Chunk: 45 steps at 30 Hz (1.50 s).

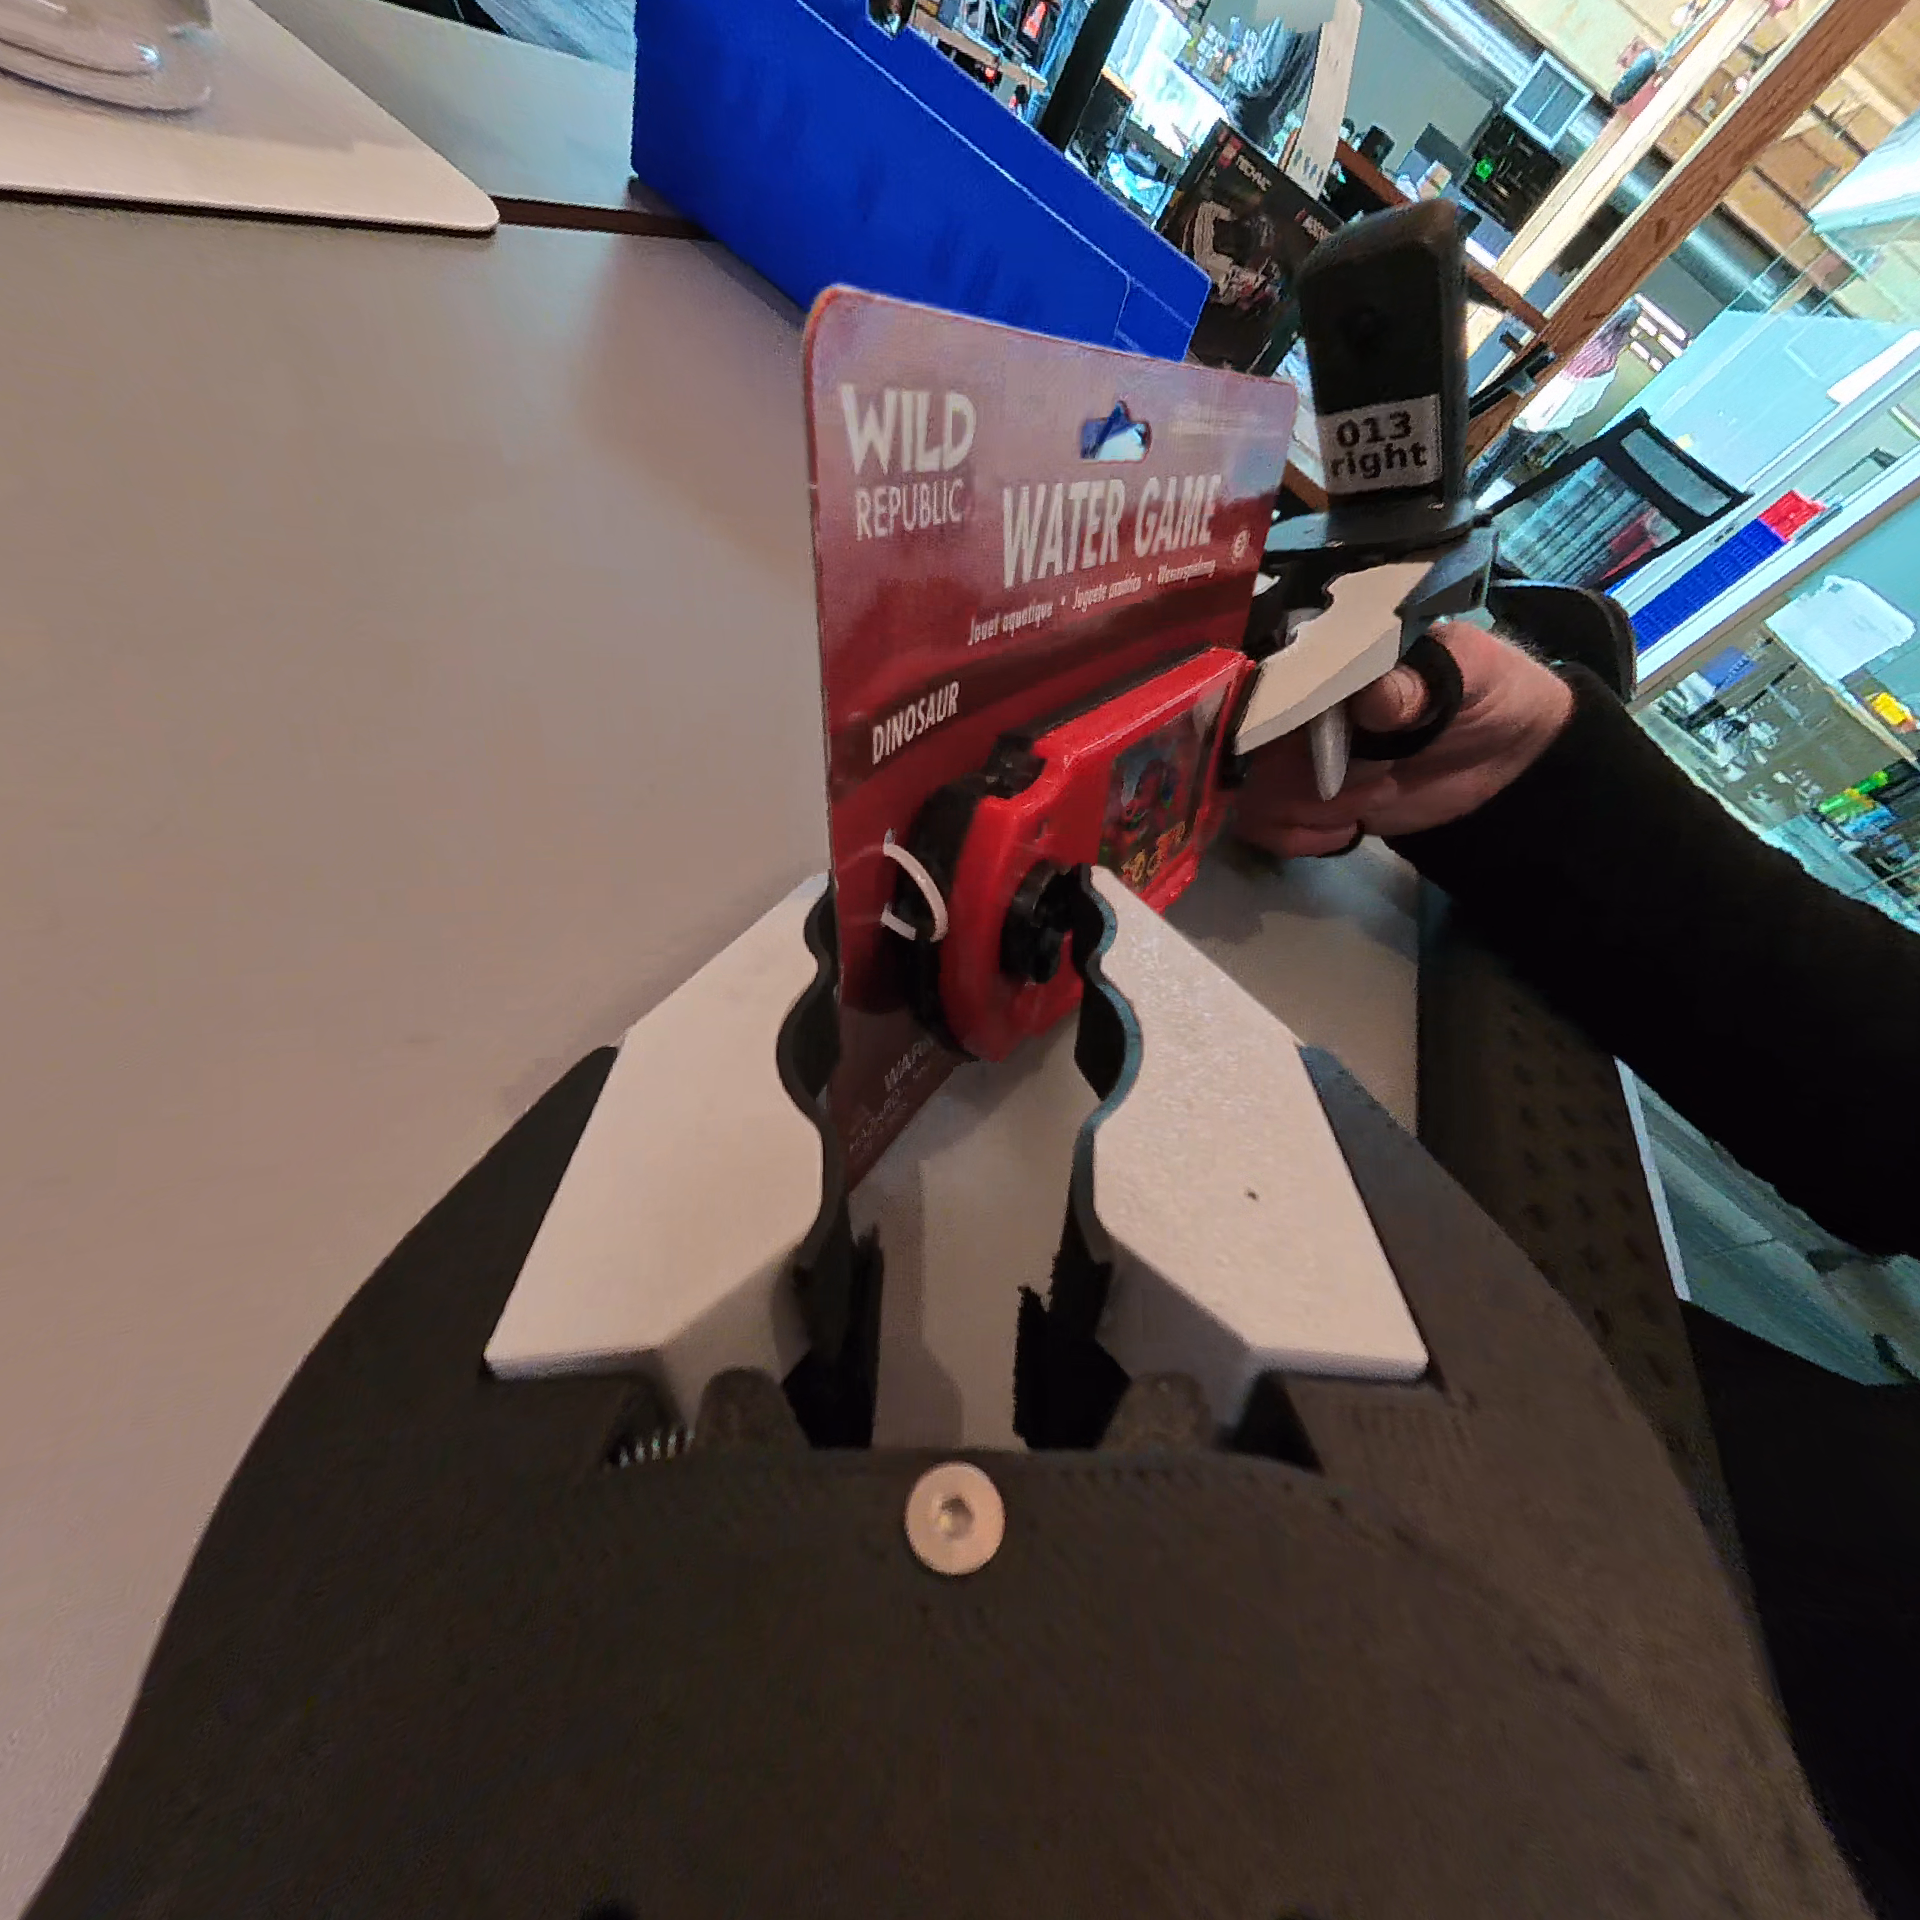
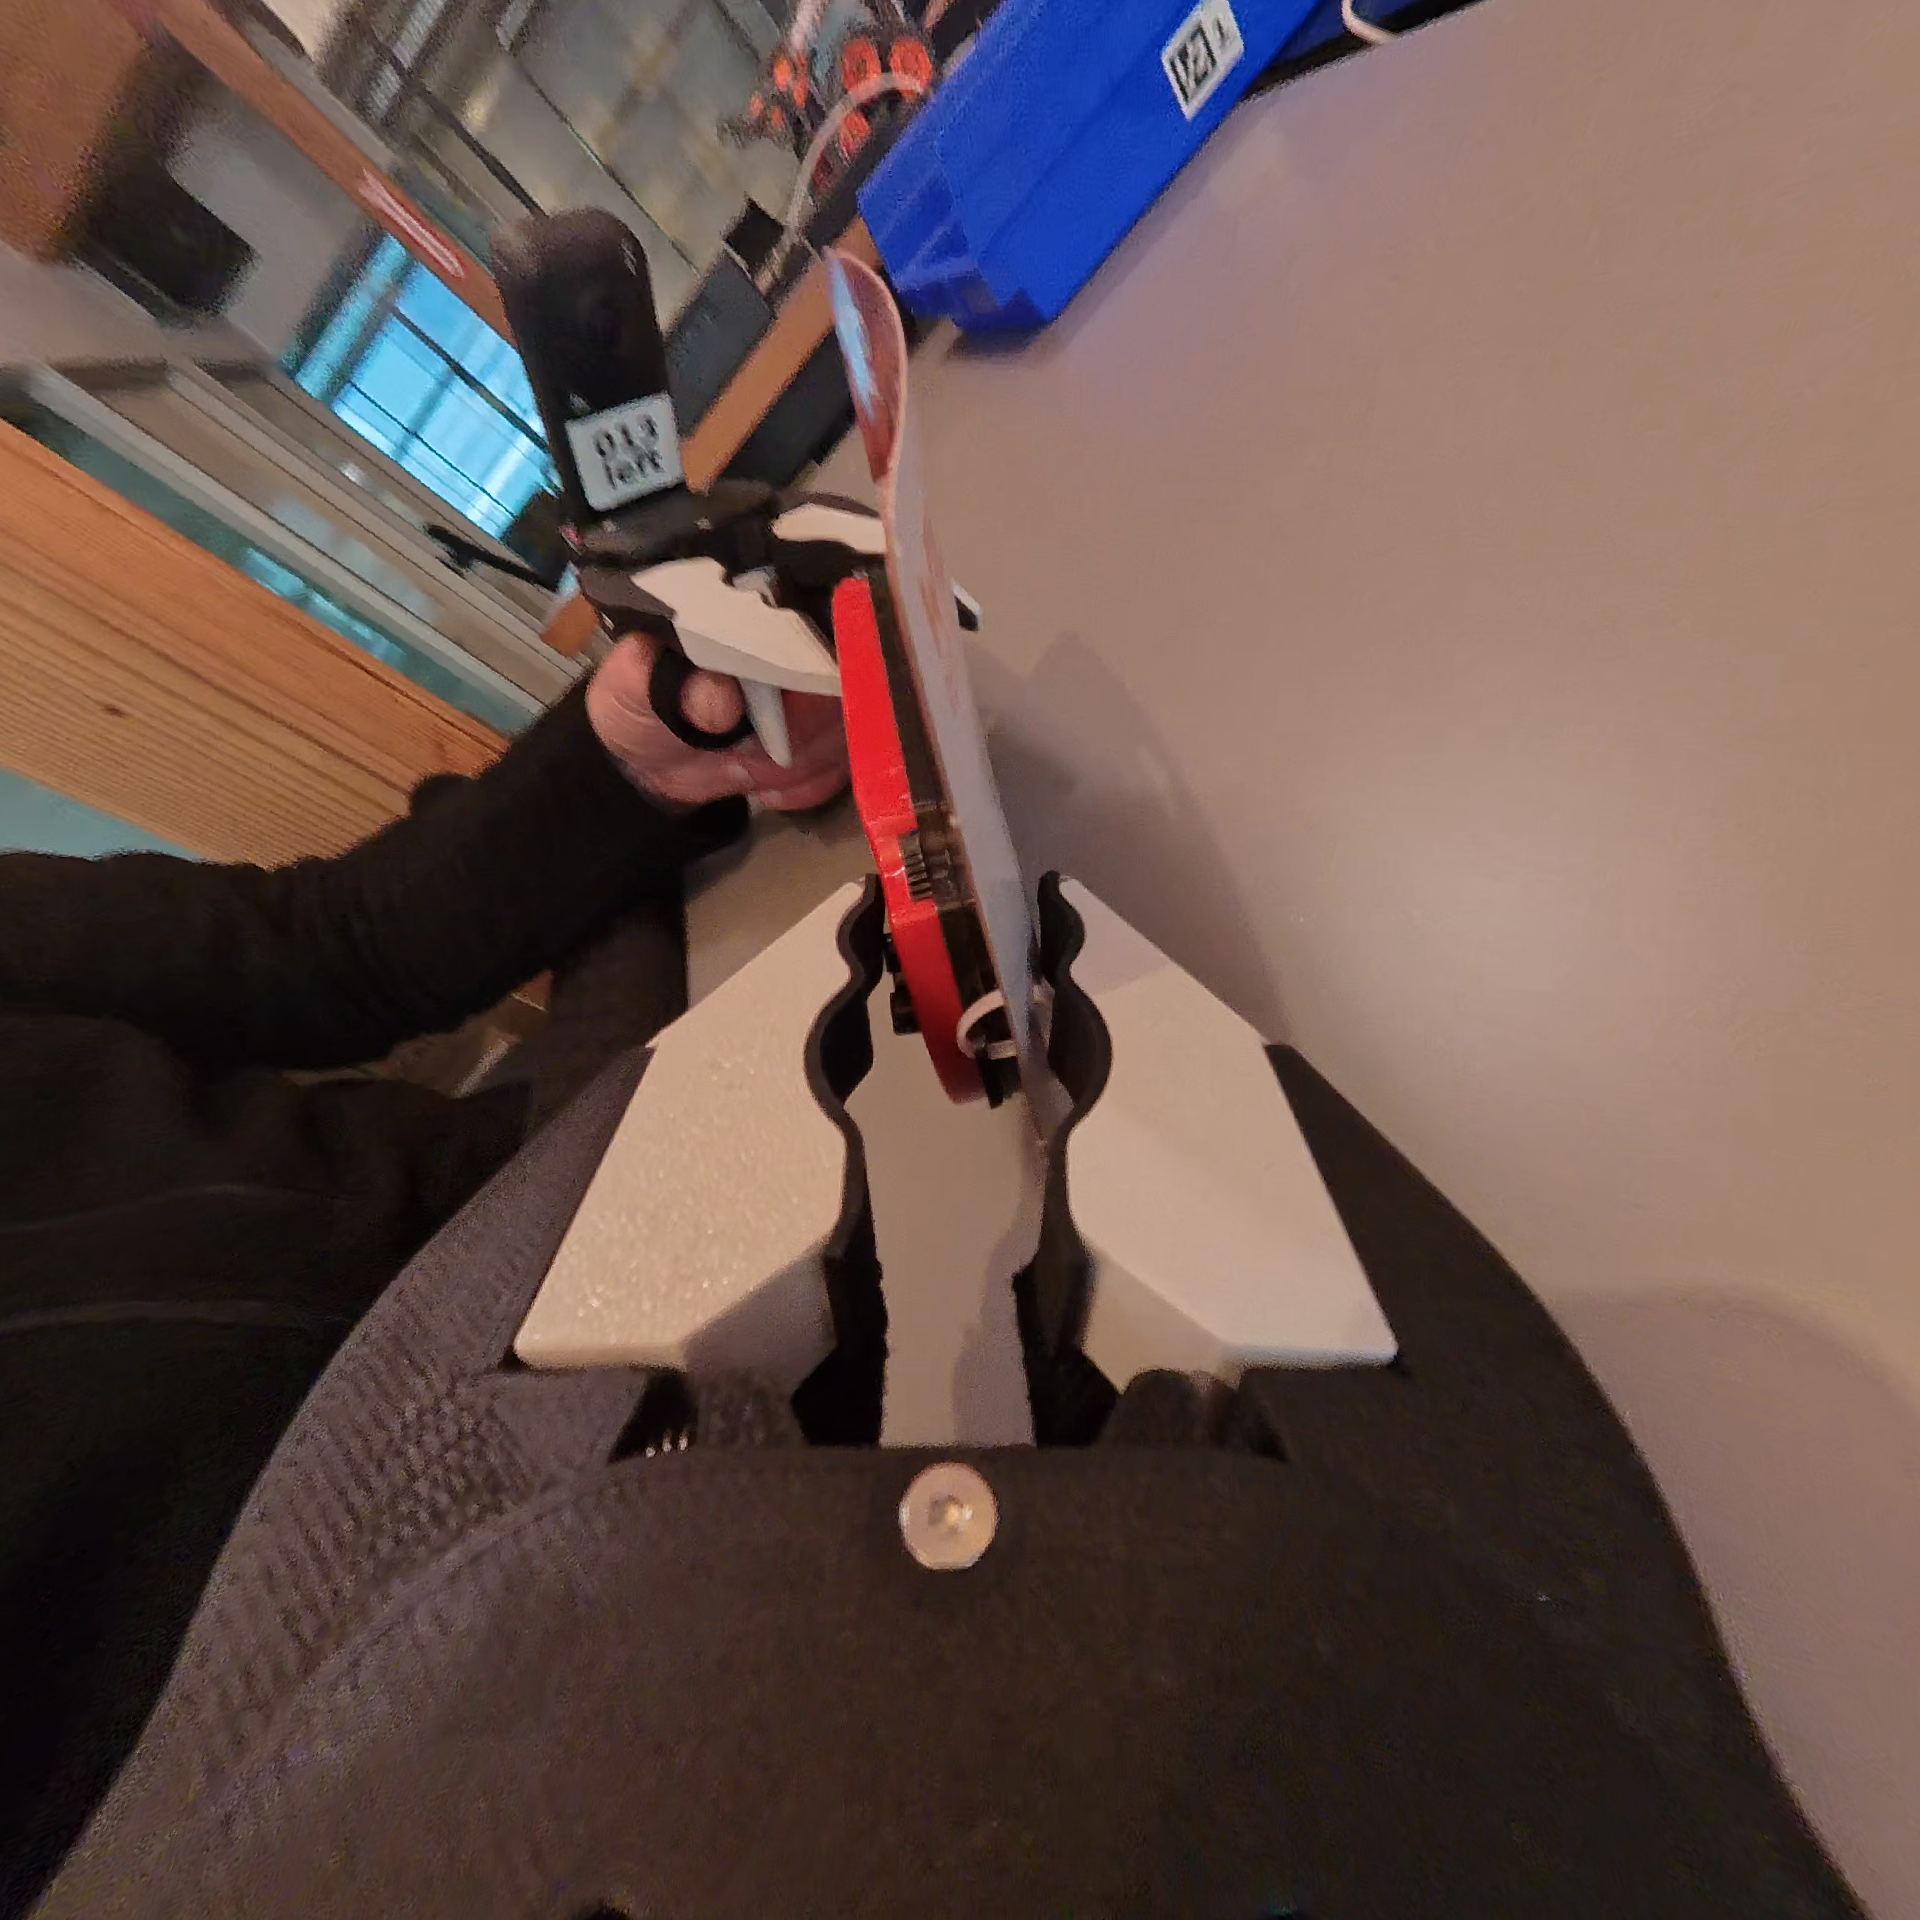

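Fingers of our left gripper are clenched on the near end of a carded toy, one against the back of the card and the other against the black knob of the red handheld game fixed to its front by a white tie. Our right gripper grasps the opposite end the same way, card on one side and red casing on the other. Between the two the pack stands on edge over the grey table; we cannot tell whether its lower edge touches. The card bears white printed writing, and each gripper's camera post carries a small white label. Farther off sits a blue bin with a sticker, a white mat at far left, and cluttered shelves beyond.
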Each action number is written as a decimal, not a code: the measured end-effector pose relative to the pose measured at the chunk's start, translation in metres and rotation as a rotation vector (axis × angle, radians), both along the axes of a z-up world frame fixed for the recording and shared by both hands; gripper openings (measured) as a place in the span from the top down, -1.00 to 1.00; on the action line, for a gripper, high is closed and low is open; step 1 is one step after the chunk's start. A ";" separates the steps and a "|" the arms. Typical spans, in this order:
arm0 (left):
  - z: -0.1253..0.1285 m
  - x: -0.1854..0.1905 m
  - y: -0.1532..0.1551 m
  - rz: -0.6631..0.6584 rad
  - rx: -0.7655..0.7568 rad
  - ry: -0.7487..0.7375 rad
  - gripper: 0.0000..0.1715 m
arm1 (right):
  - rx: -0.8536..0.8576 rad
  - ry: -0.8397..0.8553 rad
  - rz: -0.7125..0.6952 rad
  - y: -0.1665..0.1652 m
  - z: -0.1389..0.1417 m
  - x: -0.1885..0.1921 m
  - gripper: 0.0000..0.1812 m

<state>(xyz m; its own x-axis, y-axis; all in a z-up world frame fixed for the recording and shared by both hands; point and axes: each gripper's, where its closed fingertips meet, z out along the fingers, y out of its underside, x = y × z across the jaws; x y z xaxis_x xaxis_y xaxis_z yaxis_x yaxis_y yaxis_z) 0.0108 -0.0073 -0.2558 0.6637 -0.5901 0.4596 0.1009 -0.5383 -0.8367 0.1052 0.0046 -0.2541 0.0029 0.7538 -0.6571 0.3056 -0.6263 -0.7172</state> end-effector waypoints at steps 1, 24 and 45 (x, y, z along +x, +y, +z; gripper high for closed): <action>-0.001 0.001 -0.001 -0.006 0.004 0.019 0.52 | 0.035 -0.019 0.006 -0.001 -0.002 0.000 0.68; -0.003 0.017 -0.010 -0.062 0.038 0.078 0.53 | 0.272 -0.133 0.079 -0.017 -0.013 0.025 0.63; -0.002 0.018 -0.010 -0.056 0.053 0.091 0.52 | 0.323 -0.127 0.075 -0.017 -0.013 0.024 0.66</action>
